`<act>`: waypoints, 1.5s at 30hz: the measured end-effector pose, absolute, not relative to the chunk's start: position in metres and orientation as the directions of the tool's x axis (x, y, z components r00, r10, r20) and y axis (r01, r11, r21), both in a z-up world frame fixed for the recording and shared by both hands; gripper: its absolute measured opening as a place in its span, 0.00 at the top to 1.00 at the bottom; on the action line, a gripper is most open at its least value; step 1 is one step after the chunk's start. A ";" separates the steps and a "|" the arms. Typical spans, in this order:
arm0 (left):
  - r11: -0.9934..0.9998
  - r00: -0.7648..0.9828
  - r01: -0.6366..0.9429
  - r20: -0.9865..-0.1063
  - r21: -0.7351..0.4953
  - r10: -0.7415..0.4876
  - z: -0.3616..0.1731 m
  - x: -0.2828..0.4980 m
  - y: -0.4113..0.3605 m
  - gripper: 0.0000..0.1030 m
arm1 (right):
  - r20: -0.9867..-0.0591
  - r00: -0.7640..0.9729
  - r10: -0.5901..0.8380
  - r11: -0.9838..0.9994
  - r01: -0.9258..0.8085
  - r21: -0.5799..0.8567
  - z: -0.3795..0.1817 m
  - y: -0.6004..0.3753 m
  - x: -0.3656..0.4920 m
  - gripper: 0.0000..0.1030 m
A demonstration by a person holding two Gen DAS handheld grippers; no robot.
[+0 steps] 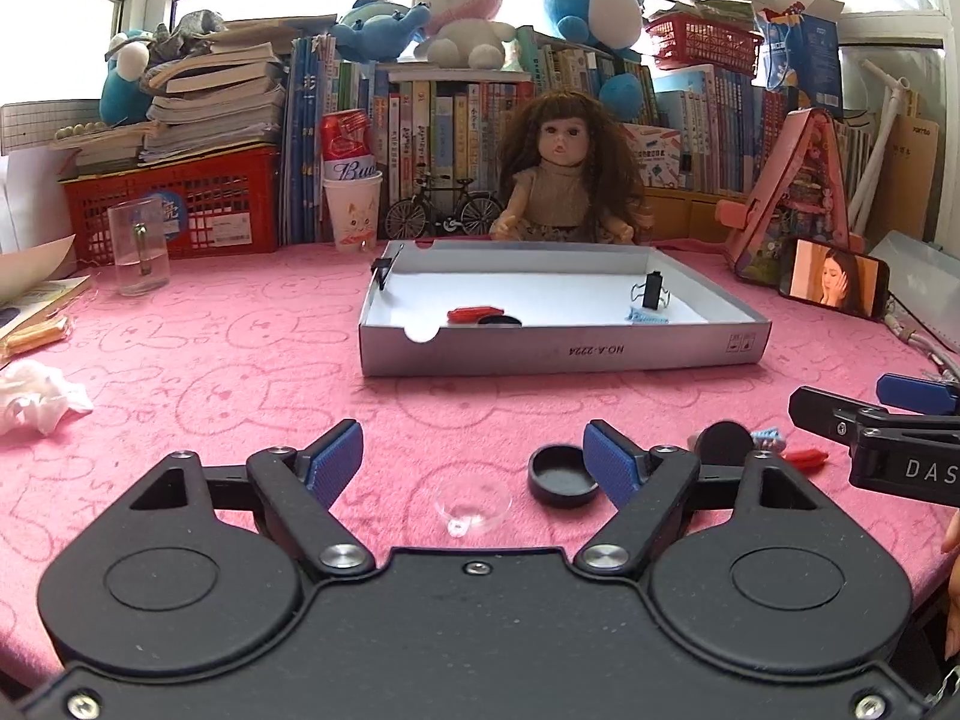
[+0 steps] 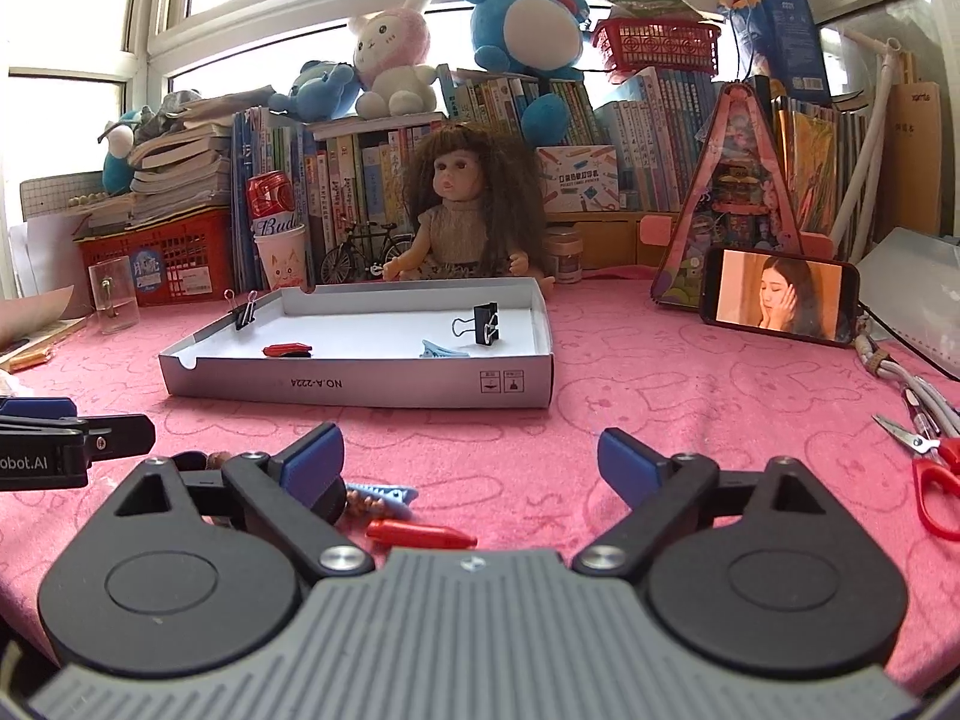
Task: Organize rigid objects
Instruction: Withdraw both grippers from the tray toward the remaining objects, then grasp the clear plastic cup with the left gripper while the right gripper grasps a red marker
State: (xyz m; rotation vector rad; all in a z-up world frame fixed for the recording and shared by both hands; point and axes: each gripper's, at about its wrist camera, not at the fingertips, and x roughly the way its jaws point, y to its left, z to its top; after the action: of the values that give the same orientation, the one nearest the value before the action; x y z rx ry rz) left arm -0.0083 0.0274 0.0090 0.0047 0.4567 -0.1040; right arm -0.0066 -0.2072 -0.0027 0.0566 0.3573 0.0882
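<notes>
My left gripper (image 1: 474,459) gapes wide, empty, over a clear dish (image 1: 474,507) | my right gripper (image 2: 471,462) wide, empty, near red clip (image 2: 420,534) | tray (image 2: 360,387) beyond

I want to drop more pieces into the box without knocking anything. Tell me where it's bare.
Bare floor runs through the box middle, between the red clip and blue clip, plus the back. Crowded: front edge and the binder clip corner.
</notes>
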 end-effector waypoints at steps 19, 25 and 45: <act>0.998 0.881 0.060 -0.468 -0.024 -0.064 -0.014 -0.011 0.024 0.55 | -0.420 0.908 -0.008 0.999 0.022 0.030 -0.021 -0.186 -0.008 0.09; 0.997 0.883 0.061 -0.465 -0.035 -0.071 -0.016 -0.010 0.023 0.74 | -0.425 0.905 0.021 1.000 -0.010 0.029 -0.021 -0.183 -0.008 0.31; 0.996 0.882 0.070 -0.463 -0.056 -0.088 0.000 -0.008 0.017 0.74 | -0.386 0.917 0.099 0.995 -0.094 0.033 -0.007 -0.174 -0.007 0.52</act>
State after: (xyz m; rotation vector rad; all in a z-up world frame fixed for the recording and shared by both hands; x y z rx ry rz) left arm -0.0077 0.0168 -0.0003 -0.0380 0.4840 -0.0827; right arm -0.0065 -0.1739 -0.0067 0.0138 0.3975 0.0994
